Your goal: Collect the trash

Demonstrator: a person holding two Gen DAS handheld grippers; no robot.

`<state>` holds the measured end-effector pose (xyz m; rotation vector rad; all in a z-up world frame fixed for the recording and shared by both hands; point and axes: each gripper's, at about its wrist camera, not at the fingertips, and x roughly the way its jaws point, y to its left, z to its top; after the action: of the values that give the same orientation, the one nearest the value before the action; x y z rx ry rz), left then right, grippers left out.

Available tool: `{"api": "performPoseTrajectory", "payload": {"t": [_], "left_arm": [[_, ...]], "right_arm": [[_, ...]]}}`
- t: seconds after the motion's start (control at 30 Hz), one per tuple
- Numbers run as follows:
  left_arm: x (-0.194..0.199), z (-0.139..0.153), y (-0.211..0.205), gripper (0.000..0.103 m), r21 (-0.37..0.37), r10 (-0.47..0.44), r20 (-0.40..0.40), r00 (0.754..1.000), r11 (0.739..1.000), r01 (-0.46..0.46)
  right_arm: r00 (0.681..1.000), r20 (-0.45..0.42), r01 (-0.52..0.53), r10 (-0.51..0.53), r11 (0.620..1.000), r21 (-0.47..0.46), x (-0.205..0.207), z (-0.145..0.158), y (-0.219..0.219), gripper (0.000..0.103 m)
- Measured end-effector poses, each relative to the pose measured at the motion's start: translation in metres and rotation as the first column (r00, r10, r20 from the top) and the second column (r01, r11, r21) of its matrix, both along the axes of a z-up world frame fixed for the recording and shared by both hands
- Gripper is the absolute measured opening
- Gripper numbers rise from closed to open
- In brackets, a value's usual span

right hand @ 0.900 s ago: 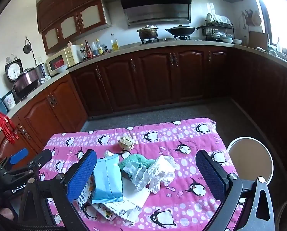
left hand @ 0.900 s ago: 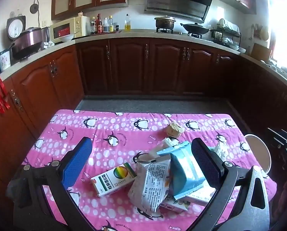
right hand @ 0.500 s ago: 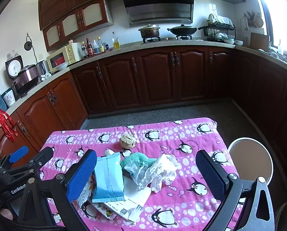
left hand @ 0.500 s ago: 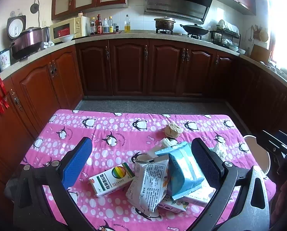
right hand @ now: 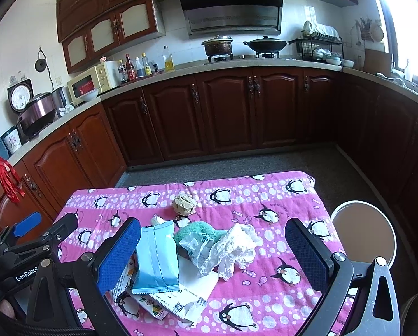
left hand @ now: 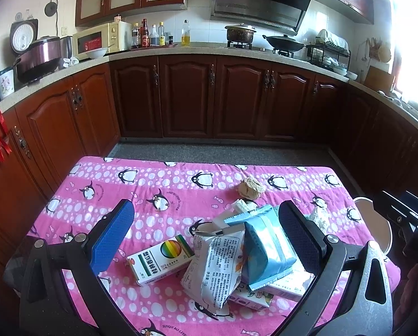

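Trash is piled on a table with a pink penguin cloth. A white and green box, a white printed bag and a blue packet lie between the wide-open jaws of my left gripper, which hovers above them and touches none. In the right wrist view the blue packet, a teal cloth, a crumpled white plastic bag and a brown paper ball lie ahead of my open right gripper, which holds nothing.
A white round stool stands beside the table's right edge. Dark wooden cabinets line the far wall and both sides, with grey floor between them and the table. The other gripper's body shows at the left of the right wrist view.
Both grippers have drifted only slightly; the pile sits a touch lower in the left view. The right gripper's body has come into the left view's right edge. Jaws stay wide.
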<state>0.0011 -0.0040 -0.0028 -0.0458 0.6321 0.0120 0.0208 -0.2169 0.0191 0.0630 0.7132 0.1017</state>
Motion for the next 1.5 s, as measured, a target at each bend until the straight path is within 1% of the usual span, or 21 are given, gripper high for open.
{"api": "performPoseTrajectory", "payload": {"t": [0.4, 0.53, 0.67, 0.93, 1.07, 1.27, 1.37, 1.5], "left_arm": [[0.0012, -0.004, -0.0009, 0.103, -0.005, 0.001, -0.007, 1.0, 1.0, -0.001], [0.0015, -0.0043, -0.0017, 0.103, -0.012, 0.004, -0.02, 1.0, 1.0, -0.004], [0.0006, -0.0036, -0.0019, 0.103, -0.001, 0.0, -0.003, 1.0, 1.0, 0.0], [0.0001, 0.0016, -0.0028, 0.103, -0.031, 0.012, -0.062, 0.998, 0.999, -0.014], [0.0, 0.0004, -0.0031, 0.103, -0.023, 0.011, -0.057, 0.998, 1.0, -0.012], [0.0003, 0.0015, -0.0037, 0.103, -0.026, 0.013, -0.07, 0.997, 1.0, -0.015], [-0.0002, 0.0, -0.0035, 0.103, -0.016, 0.009, -0.052, 0.999, 1.0, -0.01], [-0.0004, -0.0003, -0.0029, 0.103, -0.022, 0.008, -0.041, 0.999, 1.0, -0.009]], "right_arm": [[1.0, 0.0, -0.004, 0.004, 1.0, -0.007, 0.0005, -0.0009, 0.0021, 0.102], [1.0, 0.0, -0.004, 0.004, 1.0, -0.007, 0.0002, -0.001, 0.0021, 0.102], [1.0, 0.003, -0.005, 0.005, 1.0, -0.011, 0.0003, -0.0012, 0.0028, 0.102], [1.0, 0.004, -0.008, 0.009, 1.0, -0.018, 0.0, -0.0011, 0.0045, 0.102], [1.0, 0.005, -0.008, 0.008, 1.0, -0.02, -0.0001, -0.0012, 0.0046, 0.102], [1.0, 0.002, -0.011, 0.011, 1.0, -0.019, 0.0007, -0.0009, 0.0042, 0.102], [1.0, 0.0, -0.012, 0.012, 1.0, -0.026, 0.0017, -0.0005, 0.0051, 0.102], [1.0, -0.005, -0.012, 0.012, 1.0, -0.026, 0.0026, -0.0005, 0.0046, 0.102]]}}
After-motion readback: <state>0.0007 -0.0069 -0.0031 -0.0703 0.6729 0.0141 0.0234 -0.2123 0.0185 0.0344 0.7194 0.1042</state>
